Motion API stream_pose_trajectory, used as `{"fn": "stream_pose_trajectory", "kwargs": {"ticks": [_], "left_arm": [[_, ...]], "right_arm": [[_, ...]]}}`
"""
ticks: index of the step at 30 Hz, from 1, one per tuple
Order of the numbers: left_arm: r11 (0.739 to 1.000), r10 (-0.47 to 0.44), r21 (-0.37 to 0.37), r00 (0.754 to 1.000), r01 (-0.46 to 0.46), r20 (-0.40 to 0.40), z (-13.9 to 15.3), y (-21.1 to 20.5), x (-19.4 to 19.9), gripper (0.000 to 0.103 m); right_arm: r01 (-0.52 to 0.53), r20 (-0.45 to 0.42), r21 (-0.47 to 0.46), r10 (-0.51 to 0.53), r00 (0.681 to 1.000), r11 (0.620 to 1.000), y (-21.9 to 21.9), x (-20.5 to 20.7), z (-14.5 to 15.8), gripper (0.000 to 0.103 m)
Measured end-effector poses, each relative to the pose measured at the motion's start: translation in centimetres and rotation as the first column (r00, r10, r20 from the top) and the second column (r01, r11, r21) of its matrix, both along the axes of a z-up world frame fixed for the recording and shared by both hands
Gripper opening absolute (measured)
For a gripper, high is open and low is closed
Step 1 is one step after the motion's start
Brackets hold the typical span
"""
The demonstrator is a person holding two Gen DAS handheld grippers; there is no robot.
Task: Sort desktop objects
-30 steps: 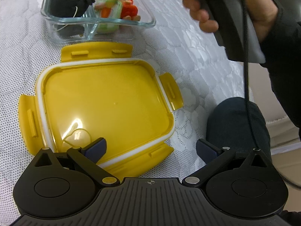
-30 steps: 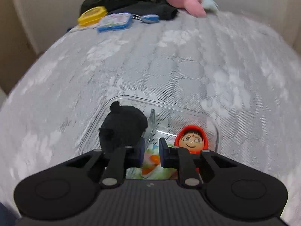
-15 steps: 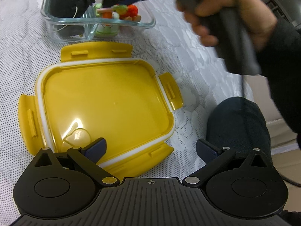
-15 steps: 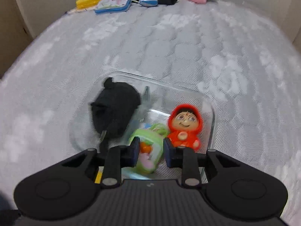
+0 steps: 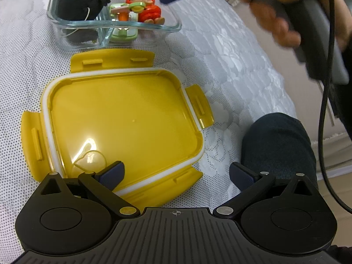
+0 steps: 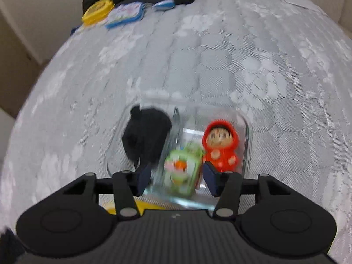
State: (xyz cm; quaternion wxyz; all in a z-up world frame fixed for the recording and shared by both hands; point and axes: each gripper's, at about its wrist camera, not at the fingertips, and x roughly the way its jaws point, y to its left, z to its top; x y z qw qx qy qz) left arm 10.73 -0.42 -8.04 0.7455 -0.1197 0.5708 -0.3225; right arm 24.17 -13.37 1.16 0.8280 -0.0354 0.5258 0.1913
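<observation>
1. Lid point(image 5: 123, 118): yellow, four flaps out flat, lies inner side up on the white quilted bed point(image 5: 231, 50), directly ahead of and partly beneath the left gripper point(image 5: 176, 173); near flap sits between the wide-spread fingers point(image 5: 112, 172), nothing pinched.
2. Glass container point(image 5: 171, 25): stands just beyond the lid's far flap, uncovered, split by a divider into two compartments.
3. Contents, from the right wrist view: black plush point(image 6: 146, 138) in the left compartment; green toy point(image 6: 182, 171) and red hooded figure point(image 6: 221, 147) side by side in the right compartment, touching.
4. Right gripper point(image 6: 177, 179): hangs over the container's near edge, pointing steeply down; fingers opening, green toy seen in the gap between them but clear of both pads, so released, not held.
5. Key relation: lid's broad face lies square to the left fingers, its near-to-far axis running straight toward the container; lid nearer the left hand by far, while the right hand point(image 5: 286, 15) stays up over the container.
6. Likely next step, as a judgement: closing the container with the lid, which calls for a pinch on the near flap or rim, a flip to bring the seal side down, and a carry forward.
7. Risk: thin flap and slick plastic may slip or twist in a narrow pinch; plush ears stand above the glass rim and may foul the lid.
</observation>
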Motion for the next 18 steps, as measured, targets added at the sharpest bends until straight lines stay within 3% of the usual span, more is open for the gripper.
{"fn": "stream_pose_trajectory", "kwargs": {"ticks": [2, 3, 4, 8, 10, 12, 13, 18], "left_arm": [[1.000, -0.001, 0.001, 1.000, 0.001, 0.001, 0.0, 0.0, 0.0, 0.103], [1.000, 0.000, 0.000, 1.000, 0.000, 0.000, 0.0, 0.1, 0.0, 0.103], [1.000, 0.001, -0.002, 1.000, -0.001, -0.002, 0.0, 0.1, -0.1, 0.103], [1.000, 0.005, -0.008, 1.000, -0.005, -0.007, -0.1, 0.2, 0.0, 0.103], [1.000, -0.002, -0.005, 1.000, 0.002, -0.003, -0.1, 0.1, 0.0, 0.103], [1.000, -0.003, -0.006, 1.000, 0.003, -0.003, -0.1, 0.1, 0.0, 0.103], [1.000, -0.001, -0.010, 1.000, 0.001, -0.005, -0.1, 0.2, 0.0, 0.103], [1.000, 0.001, -0.010, 1.000, -0.001, -0.005, -0.1, 0.2, 0.0, 0.103]], "right_arm": [[0.005, 0.005, -0.030, -0.005, 1.000, 1.000, 0.5, -0.3, -1.3, 0.048], [0.015, 0.002, -0.037, -0.015, 1.000, 0.999, 0.6, -0.1, -1.9, 0.040], [0.025, -0.001, -0.045, -0.025, 1.000, 0.999, 0.8, 0.1, -2.6, 0.017], [0.023, 0.177, -0.084, -0.008, 0.984, 0.996, 1.9, 0.6, -1.4, 0.017], [0.020, 0.226, -0.068, -0.004, 0.974, 0.997, 2.1, 1.6, -0.4, 0.017], [0.020, 0.171, -0.055, -0.010, 0.985, 0.998, 1.9, 3.3, -0.5, 0.021], [0.037, 0.145, -0.044, -0.030, 0.989, 0.998, 1.6, 4.0, -0.7, 0.030], [0.164, 0.169, 0.087, -0.176, 0.970, 0.983, -1.1, 3.9, 0.5, 0.034]]}}
